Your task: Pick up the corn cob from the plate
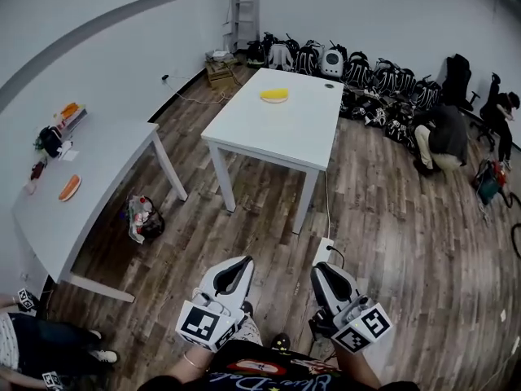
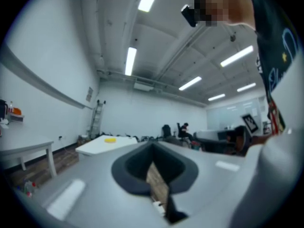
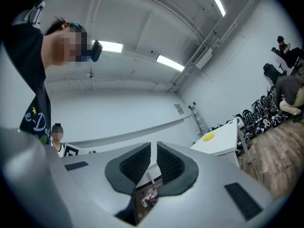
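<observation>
Far ahead, a yellow plate (image 1: 274,95) lies on the white table (image 1: 285,129); the corn cob on it is too small to tell apart from the plate. The plate also shows as a yellow spot in the left gripper view (image 2: 110,139) and the right gripper view (image 3: 208,137). Both grippers are held close to my body, well short of the table. My left gripper (image 1: 234,274) (image 2: 153,146) is shut with nothing in it. My right gripper (image 1: 328,282) (image 3: 153,147) is shut and empty too, tilted slightly upward.
A second white table (image 1: 81,186) at the left carries an orange dish (image 1: 70,187) and small items. A bag (image 1: 145,218) lies on the wood floor beside it. Backpacks (image 1: 366,76) line the far wall, a person (image 1: 440,137) crouches at the right, and another person (image 1: 32,349) stands at my left.
</observation>
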`<state>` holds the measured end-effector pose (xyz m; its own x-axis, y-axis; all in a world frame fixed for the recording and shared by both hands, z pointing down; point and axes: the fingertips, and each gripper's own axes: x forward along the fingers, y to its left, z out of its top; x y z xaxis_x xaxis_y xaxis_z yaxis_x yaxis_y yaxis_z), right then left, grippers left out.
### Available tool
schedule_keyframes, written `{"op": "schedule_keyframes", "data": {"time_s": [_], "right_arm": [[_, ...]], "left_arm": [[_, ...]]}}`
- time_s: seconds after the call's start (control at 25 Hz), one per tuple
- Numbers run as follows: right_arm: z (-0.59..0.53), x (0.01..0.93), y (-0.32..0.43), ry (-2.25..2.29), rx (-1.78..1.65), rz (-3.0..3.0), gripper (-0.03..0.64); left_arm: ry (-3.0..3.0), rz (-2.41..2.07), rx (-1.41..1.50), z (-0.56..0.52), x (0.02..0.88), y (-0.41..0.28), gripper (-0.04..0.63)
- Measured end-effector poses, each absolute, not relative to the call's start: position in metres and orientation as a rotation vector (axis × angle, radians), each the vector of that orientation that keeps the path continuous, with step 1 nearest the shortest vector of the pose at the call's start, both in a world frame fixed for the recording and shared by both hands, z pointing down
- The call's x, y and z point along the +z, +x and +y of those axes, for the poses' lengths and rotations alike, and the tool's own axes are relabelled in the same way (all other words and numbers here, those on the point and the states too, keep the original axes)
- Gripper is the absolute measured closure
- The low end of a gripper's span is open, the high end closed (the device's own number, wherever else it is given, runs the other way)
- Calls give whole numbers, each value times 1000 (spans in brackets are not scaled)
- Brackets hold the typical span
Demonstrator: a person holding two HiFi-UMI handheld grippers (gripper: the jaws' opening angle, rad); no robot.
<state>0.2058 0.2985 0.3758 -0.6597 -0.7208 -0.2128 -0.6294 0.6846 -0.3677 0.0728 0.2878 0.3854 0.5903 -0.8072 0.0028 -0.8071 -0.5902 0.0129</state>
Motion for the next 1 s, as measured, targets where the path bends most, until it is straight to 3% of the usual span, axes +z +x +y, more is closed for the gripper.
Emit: {"op": "schedule_keyframes", "data": {"time_s": [0.52, 0.8, 1.0], "right_arm": [[-7, 353, 143, -1049, -330, 2569, 594], [-118, 362, 102, -1039, -403, 2535, 592], [-195, 384, 109, -1079, -469, 2549, 554]], "left_arm": [[2945, -1315, -79, -8, 362, 40, 604], [2943, -1209, -19, -129, 379, 17, 604], [2898, -1204, -15, -201, 397, 11, 604]]}}
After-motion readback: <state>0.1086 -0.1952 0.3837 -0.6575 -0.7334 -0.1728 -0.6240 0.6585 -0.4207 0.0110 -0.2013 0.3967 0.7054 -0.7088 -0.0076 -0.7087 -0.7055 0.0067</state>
